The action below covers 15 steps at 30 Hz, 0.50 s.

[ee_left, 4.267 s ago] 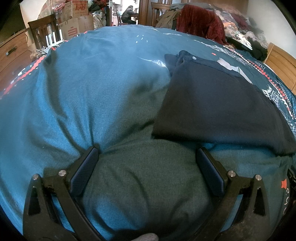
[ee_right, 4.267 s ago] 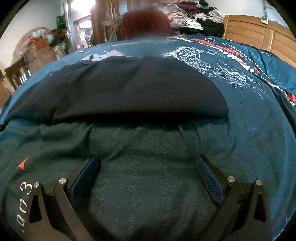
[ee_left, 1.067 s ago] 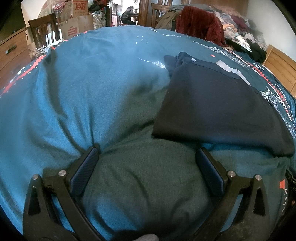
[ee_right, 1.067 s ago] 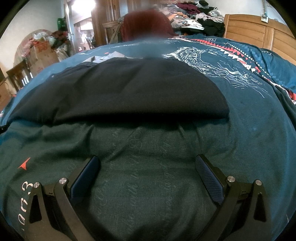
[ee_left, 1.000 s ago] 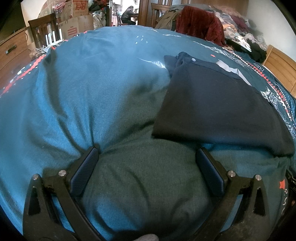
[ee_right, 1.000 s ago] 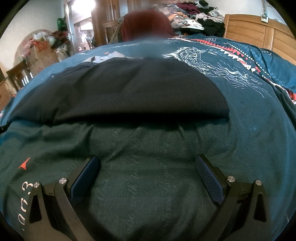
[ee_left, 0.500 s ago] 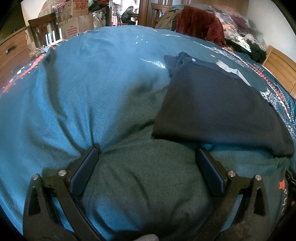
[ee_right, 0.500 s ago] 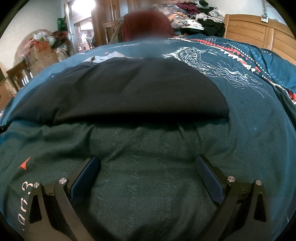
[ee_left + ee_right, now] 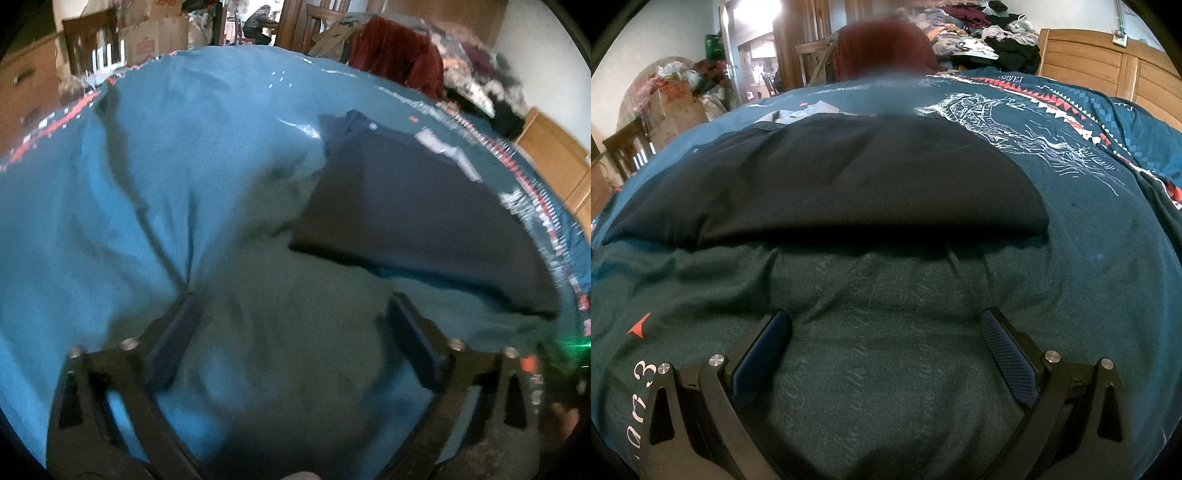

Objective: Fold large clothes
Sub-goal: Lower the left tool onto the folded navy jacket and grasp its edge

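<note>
**Folded garment on bed; both tongs empty**

Left tongs (image 9: 291,332): spread wide, holding nothing, low over the bed (image 9: 129,184). Dark folded garment (image 9: 417,210) at 1 o'clock. Right tongs (image 9: 884,343): spread wide, empty; garment at 12 o'clock. Step, judged: between folds. Next calls for gripping its near edge.

The teal bed cover (image 9: 1089,258) carries the only legible mark: a white numeral "3" printed near its lower left edge in the right wrist view, with further white characters below it that cannot be read. Faint tone-on-tone script lines run across the cover in front of the folded dark garment (image 9: 849,177), and small white lettering sits near the red triangle border at the top right; neither can be made out. The cardboard box (image 9: 147,44) in the left wrist view bears red print, too blurred to read.
</note>
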Each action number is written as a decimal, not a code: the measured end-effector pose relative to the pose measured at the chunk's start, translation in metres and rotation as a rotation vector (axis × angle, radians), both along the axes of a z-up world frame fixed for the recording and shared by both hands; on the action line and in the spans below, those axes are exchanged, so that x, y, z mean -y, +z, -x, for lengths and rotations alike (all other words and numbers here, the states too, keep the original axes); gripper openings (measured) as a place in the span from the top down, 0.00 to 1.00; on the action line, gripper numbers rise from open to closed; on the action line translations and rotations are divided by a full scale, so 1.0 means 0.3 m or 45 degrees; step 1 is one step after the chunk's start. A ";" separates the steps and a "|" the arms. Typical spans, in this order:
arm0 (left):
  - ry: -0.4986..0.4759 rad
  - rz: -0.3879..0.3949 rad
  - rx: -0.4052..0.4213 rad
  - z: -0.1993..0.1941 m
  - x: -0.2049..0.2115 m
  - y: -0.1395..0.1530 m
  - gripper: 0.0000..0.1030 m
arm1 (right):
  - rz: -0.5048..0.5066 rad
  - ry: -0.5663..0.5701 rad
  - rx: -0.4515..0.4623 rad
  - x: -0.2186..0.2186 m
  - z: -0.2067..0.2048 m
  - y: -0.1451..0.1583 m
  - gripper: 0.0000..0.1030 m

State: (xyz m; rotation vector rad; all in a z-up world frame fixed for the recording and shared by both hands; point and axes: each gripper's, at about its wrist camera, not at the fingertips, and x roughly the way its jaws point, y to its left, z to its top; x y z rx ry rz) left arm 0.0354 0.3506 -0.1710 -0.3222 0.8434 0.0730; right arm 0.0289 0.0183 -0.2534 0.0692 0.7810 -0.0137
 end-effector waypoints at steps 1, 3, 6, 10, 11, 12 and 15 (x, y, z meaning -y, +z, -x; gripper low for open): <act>-0.013 0.068 0.019 0.012 0.001 0.016 0.27 | 0.000 0.000 0.000 0.000 0.000 0.000 0.00; -0.039 0.194 0.082 0.021 0.005 0.050 0.31 | 0.001 0.000 -0.001 -0.001 0.000 0.000 0.00; -0.081 0.341 0.105 -0.039 0.025 0.054 0.33 | 0.000 0.000 -0.001 -0.001 0.000 0.000 0.00; -0.016 0.572 0.018 -0.126 -0.007 -0.051 0.52 | -0.001 0.000 0.000 -0.001 0.000 0.000 0.00; 0.020 0.613 -0.011 -0.137 -0.013 -0.079 0.54 | -0.001 0.000 0.000 -0.001 0.001 0.000 0.00; 0.039 0.629 -0.017 -0.142 -0.014 -0.090 0.55 | -0.003 0.000 0.001 0.000 0.001 0.001 0.00; 0.084 0.625 -0.017 -0.147 -0.004 -0.089 0.56 | -0.007 0.002 0.004 0.000 0.002 0.004 0.00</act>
